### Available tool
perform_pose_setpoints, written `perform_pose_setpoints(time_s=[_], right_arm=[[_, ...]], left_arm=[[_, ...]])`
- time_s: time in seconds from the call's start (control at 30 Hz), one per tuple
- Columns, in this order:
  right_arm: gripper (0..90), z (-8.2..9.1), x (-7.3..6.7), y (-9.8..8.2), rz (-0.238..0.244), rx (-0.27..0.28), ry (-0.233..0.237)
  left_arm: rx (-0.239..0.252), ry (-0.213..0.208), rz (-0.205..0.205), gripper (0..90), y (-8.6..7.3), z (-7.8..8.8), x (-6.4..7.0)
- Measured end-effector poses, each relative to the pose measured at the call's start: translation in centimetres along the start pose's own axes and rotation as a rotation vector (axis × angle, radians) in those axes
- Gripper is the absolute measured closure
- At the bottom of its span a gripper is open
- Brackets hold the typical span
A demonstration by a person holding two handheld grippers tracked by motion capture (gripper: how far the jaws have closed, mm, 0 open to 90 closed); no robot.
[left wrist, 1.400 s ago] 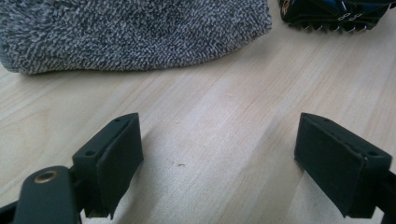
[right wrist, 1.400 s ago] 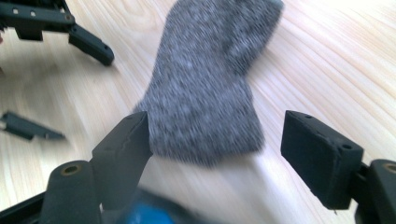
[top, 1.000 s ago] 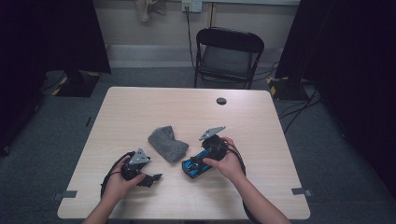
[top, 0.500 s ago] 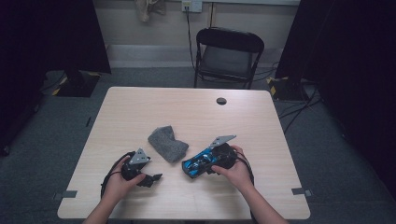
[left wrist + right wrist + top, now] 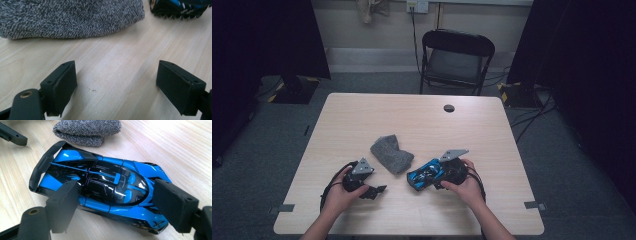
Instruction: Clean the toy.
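A blue and black toy race car (image 5: 426,175) (image 5: 100,185) lies on the wooden table (image 5: 412,120) near the front. My right gripper (image 5: 433,179) (image 5: 115,195) is open wide, with one jaw at either side of the car's cabin. Whether the pads touch the car is unclear. A folded grey knit cloth (image 5: 391,154) (image 5: 70,17) (image 5: 87,130) lies just left of the car. At the front left my left gripper (image 5: 378,190) (image 5: 116,82) rests low on the table, open, bare wood between its jaws, pointing at the cloth.
A small black disc (image 5: 449,108) sits in the table's far middle. Behind the far edge stands a black folding chair (image 5: 457,55). Black cables loop by both hands. One jaw of the left gripper (image 5: 12,133) shows beyond the car's tail.
My right hand has moved right and toward the near edge, sinking a little, and its jaws now stand over the car. The left gripper and the cloth have not moved.
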State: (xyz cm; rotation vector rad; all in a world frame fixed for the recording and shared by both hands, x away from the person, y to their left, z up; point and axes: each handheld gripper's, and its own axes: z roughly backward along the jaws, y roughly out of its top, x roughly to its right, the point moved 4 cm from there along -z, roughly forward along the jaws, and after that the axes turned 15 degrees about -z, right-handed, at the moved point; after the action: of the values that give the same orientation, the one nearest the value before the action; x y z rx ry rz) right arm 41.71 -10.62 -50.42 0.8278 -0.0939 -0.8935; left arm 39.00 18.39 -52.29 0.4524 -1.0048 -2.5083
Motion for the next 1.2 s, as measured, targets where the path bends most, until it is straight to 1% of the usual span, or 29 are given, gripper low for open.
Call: perform_pose_setpoints(time_s=[0.07,0.17,0.23,0.33,0.37,0.4,0.43,0.5,0.57,0.6,0.63,0.67,0.7,0.73,0.77,0.83,0.9,0.93,0.97,1.0,1.03,1.1,1.13,1.17,1.2], right_arm=[[21.1,0.0,0.0,-0.1,-0.001,0.013,-0.002],[21.2,0.0,0.1,-0.1,-0.001,0.015,-0.001],[21.2,0.0,0.1,-0.1,0.002,0.010,-0.002],[21.3,0.0,0.0,0.0,0.003,0.008,-0.003],[21.3,0.0,0.0,-0.1,0.003,0.010,-0.002],[21.3,0.0,0.0,-0.1,0.003,0.010,-0.002],[21.6,0.0,0.1,-0.2,0.004,0.021,0.000],[21.6,0.0,0.1,-0.2,0.006,0.026,0.002],[21.8,0.0,0.1,-0.3,0.005,0.030,0.003],[22.2,0.0,0.1,-0.3,0.006,0.031,0.003],[22.2,0.0,0.1,-0.3,0.007,0.031,0.001],[22.2,0.0,0.1,-0.3,0.007,0.034,0.002],[22.2,0.0,0.1,-0.3,0.008,0.036,0.002],[22.3,0.0,0.1,-0.3,0.008,0.037,0.004],[22.3,0.0,0.2,-0.3,0.008,0.039,0.004],[22.3,0.0,0.2,-0.4,0.010,0.042,0.005],[22.3,0.0,0.2,-0.4,0.009,0.046,0.007],[22.3,0.0,0.2,-0.4,0.009,0.047,0.007],[22.3,0.0,0.2,-0.4,0.008,0.050,0.008],[22.3,0.0,0.2,-0.4,0.008,0.052,0.008],[22.3,0.0,0.2,-0.4,0.007,0.052,0.008],[22.3,0.0,0.1,-0.5,0.007,0.052,0.007],[22.3,0.0,0.1,-0.5,0.007,0.053,0.007],[22.3,0.0,0.1,-0.5,0.007,0.053,0.007],[22.4,0.0,0.1,-0.5,0.007,0.056,0.008]], left_arm=[[0.009,0.002,0.010,16.4,0.5,0.2,-0.3],[0.051,-0.001,0.065,16.3,1.7,0.4,-1.0],[0.070,0.013,0.082,16.3,2.6,0.5,-1.5],[0.093,0.022,0.104,15.7,3.9,0.3,-2.2],[0.097,0.019,0.120,15.7,4.6,-0.1,-2.6],[0.097,0.019,0.120,15.7,4.6,-0.1,-2.6],[0.081,0.036,0.129,15.7,5.5,-0.8,-3.1],[0.087,0.050,0.102,15.8,6.5,-1.4,-3.6],[0.087,0.069,0.098,15.8,7.4,-1.9,-4.3],[0.088,0.072,0.111,15.8,7.8,-2.2,-4.6],[0.077,0.083,0.112,16.0,8.0,-2.4,-5.0],[0.058,0.101,0.123,16.7,8.2,-2.6,-5.3],[0.047,0.107,0.121,17.1,8.3,-2.8,-5.5],[0.045,0.105,0.116,17.1,8.4,-2.9,-5.7],[0.046,0.103,0.125,17.6,8.4,-3.1,-5.7],[0.022,0.111,0.136,18.1,8.1,-3.4,-5.8],[0.025,0.117,0.151,18.2,7.9,-3.5,-5.8],[0.029,0.124,0.149,18.6,7.8,-3.4,-5.8],[0.038,0.134,0.170,19.8,7.8,-3.3,-5.8],[0.023,0.140,0.180,20.7,7.6,-3.1,-5.8],[0.027,0.149,0.195,20.2,7.5,-3.0,-5.9],[0.025,0.156,0.207,19.7,7.2,-2.7,-6.0],[0.024,0.175,0.216,20.0,7.1,-2.4,-6.1],[0.024,0.175,0.216,20.2,7.1,-2.4,-6.1],[0.046,0.204,0.241,20.2,6.9,-1.7,-6.4]])
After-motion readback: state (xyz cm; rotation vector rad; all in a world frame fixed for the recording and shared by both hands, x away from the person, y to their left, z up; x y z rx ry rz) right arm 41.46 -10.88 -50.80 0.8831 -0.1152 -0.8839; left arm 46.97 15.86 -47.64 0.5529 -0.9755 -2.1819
